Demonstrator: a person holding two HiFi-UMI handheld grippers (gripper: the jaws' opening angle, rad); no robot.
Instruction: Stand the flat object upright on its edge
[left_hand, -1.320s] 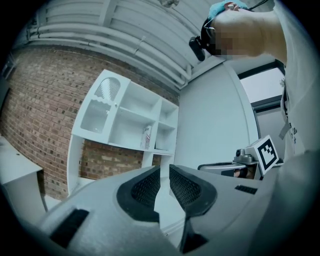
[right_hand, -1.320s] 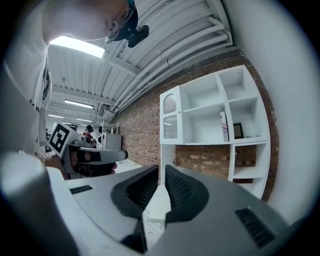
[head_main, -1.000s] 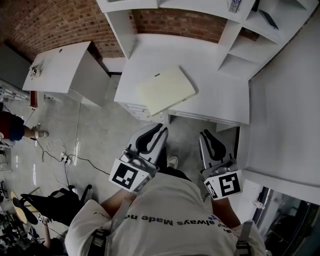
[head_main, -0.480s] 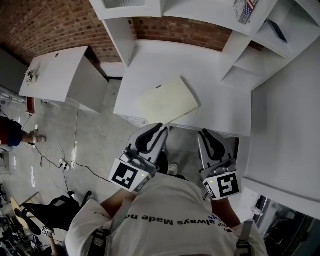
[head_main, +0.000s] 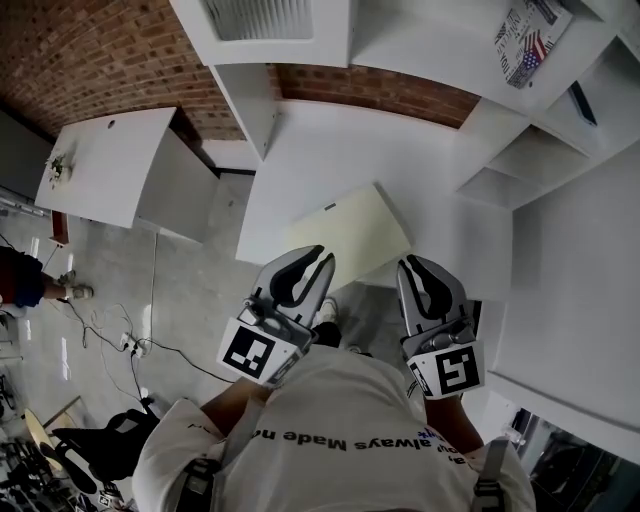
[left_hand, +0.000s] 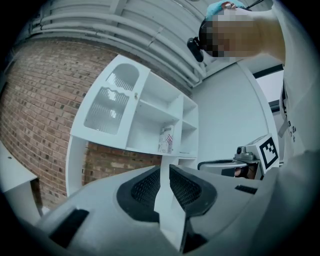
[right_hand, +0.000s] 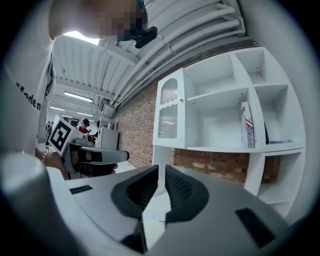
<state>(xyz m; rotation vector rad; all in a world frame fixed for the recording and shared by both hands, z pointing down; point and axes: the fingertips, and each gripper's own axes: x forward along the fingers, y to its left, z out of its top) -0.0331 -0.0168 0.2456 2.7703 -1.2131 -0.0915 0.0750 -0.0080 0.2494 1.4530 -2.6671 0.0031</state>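
While the pad (head_main: 350, 232) lies flat near the front edge of the tabletop (head_main: 340, 150), the left tool (head_main: 320, 262) and right tool (head_main: 412, 268) are held level just short of it, both clenched on nothing. Jaws should be opened first, then one edge pinched and raised, with the other tool kept ready as a prop.

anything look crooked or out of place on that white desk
The cream flat object lies flat on the white desk, close to the front edge. It is turned at an angle to the desk's edges rather than square with them. Nothing looks spilled or damaged.
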